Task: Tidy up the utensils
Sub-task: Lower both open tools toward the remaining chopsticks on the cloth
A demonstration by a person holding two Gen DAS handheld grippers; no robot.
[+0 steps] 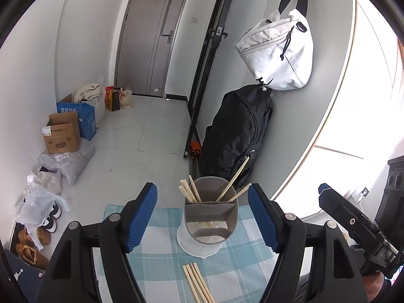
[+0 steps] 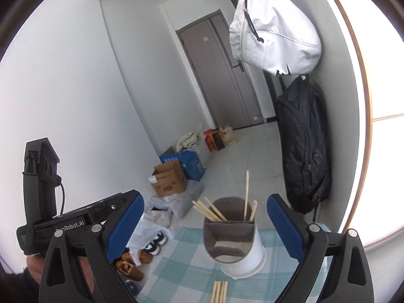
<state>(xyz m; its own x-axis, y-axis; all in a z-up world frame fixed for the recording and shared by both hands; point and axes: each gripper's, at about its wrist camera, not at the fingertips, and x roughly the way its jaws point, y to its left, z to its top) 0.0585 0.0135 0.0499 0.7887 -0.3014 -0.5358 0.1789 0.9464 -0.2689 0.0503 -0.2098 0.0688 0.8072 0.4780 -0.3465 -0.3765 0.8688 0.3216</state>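
Chopsticks (image 1: 198,284): four flat on cloth (image 1: 156,257); six in holder (image 1: 210,217).

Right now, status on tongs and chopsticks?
Left tongs open, empty; right tongs open, empty. Utensil holder has chopsticks in its back compartments. Loose chopsticks flat on checked cloth. Nothing blocking them.

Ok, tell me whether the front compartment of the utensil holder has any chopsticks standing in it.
No: the utensil holder's front compartment is empty, the standing chopsticks lean in the two rear sections, and more chopsticks lie on the checked cloth.
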